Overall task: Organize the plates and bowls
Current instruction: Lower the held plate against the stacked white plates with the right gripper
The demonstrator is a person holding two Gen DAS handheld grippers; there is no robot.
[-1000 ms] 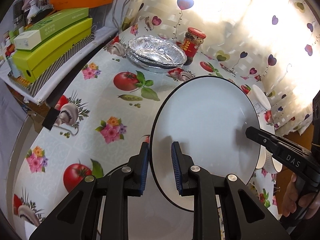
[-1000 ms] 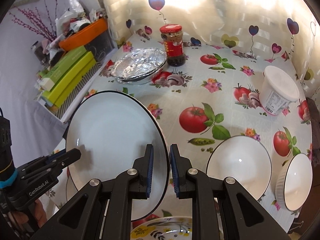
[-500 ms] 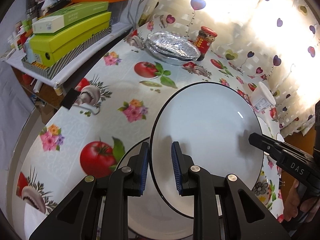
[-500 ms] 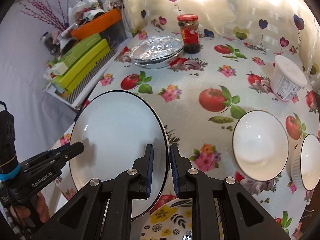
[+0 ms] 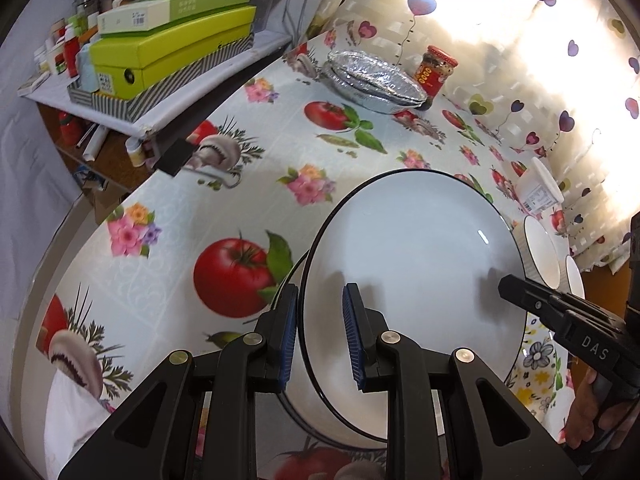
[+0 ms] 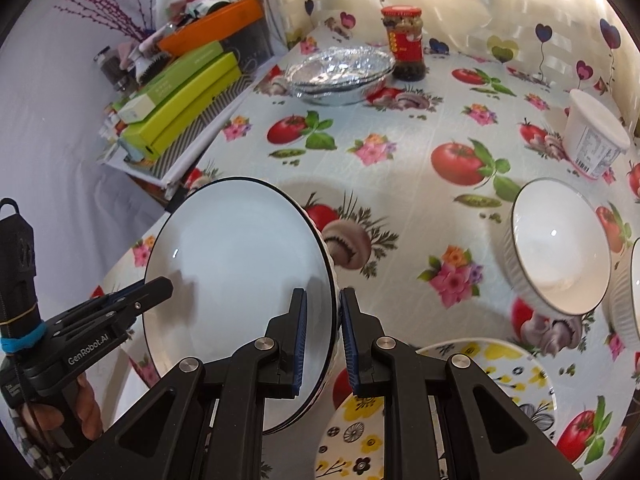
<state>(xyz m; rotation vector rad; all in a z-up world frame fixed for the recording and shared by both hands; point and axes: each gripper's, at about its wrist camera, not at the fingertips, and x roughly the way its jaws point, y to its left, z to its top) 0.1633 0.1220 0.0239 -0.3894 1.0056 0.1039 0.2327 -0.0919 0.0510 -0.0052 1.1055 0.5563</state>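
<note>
A white plate with a black rim [image 5: 412, 280] [image 6: 240, 280] is held level between both grippers, just above a second white plate [image 5: 296, 392] on the table. My left gripper [image 5: 320, 336] is shut on its left rim. My right gripper [image 6: 323, 338] is shut on its right rim. A flowered plate [image 6: 436, 392] [image 5: 536, 364] lies beside the stack. Two white ribbed bowls [image 6: 560, 248] [image 6: 632, 288] stand to the right; they also show in the left wrist view [image 5: 540, 252].
Foil trays [image 6: 340, 70] [image 5: 372, 80] and a red-lidded jar [image 6: 406, 42] [image 5: 434, 70] stand at the back. A white tub [image 6: 596, 136] [image 5: 538, 192] is at the right. A shelf with green boxes [image 5: 172, 52] [image 6: 180, 100] borders the left table edge.
Both grippers have carried the plate back toward the near edge and lowered it over the second white plate. The bowls and the flowered plate now show nearer.
</note>
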